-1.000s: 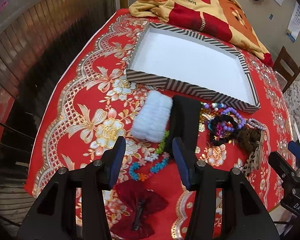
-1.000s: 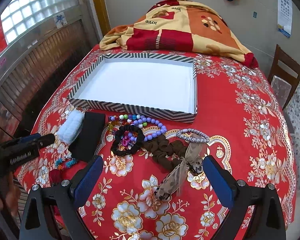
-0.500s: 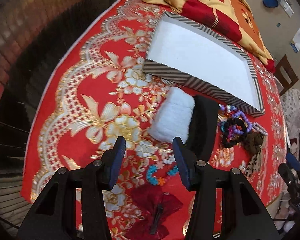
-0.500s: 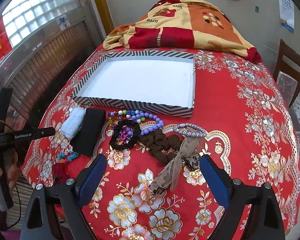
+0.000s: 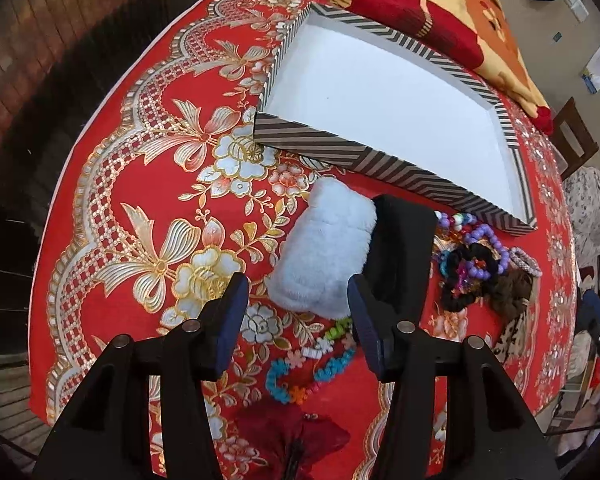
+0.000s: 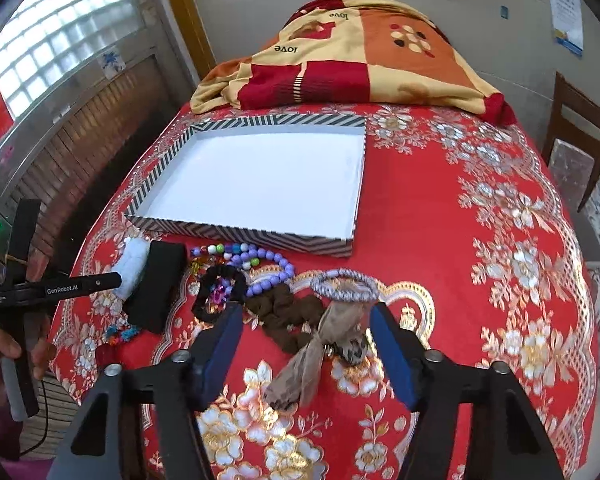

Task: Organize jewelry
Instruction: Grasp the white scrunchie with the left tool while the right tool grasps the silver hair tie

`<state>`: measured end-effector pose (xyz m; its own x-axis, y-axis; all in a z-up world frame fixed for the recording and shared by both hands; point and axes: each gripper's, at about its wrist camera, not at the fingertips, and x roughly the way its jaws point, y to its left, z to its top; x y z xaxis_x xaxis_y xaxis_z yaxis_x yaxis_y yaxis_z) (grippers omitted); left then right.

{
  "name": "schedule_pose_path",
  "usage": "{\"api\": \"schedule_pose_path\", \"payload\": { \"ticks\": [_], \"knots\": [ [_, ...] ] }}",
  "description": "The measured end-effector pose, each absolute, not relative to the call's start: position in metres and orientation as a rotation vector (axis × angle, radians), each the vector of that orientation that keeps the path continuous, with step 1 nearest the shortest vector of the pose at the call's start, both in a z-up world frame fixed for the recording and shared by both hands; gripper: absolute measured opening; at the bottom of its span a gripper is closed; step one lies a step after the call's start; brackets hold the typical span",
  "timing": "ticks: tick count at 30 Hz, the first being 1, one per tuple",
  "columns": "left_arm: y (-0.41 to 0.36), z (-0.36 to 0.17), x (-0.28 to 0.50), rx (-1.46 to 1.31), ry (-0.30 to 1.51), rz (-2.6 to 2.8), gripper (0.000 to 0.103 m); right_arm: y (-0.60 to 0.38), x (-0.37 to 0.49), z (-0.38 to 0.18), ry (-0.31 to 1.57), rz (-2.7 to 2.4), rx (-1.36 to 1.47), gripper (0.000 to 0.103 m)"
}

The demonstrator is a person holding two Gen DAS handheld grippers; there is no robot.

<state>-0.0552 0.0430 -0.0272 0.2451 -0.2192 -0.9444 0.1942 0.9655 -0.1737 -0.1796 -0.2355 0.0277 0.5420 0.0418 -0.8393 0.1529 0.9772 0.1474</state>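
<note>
Red floral cloth covers the desk (image 6: 480,240); jewelry lies in a row before the striped box (image 6: 236,236). Since a moment ago my right claw (image 6: 306,346) has narrowed, still closing, straddling the gauzy bow (image 6: 320,344), untouched. My left claw (image 5: 296,312) dropped nearer the fluffy white band (image 5: 324,252), opening, empty; its length points boxward.

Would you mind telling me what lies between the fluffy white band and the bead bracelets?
A black band lies there, beside the fluffy white band, left of the bead bracelets; the right wrist view shows it.
</note>
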Motion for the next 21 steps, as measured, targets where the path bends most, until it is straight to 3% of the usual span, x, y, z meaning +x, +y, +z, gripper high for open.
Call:
{"api": "schedule_pose_path", "payload": {
  "ticks": [5, 16, 21],
  "knots": [
    [0.039, -0.034, -0.048, -0.007, 1.304, -0.266, 0.051, -0.262, -0.157, 0.01, 1.065, -0.094, 0.183, 0.057],
    [0.034, -0.04, -0.037, -0.016, 1.336, -0.254, 0.052, -0.296, -0.116, -0.042, 1.247, 0.022, 0.198, 0.042],
    [0.034, -0.044, -0.033, -0.03, 1.352, -0.243, 0.057, -0.289, -0.11, -0.057, 1.279, 0.059, 0.137, 0.029]
  ]
}}
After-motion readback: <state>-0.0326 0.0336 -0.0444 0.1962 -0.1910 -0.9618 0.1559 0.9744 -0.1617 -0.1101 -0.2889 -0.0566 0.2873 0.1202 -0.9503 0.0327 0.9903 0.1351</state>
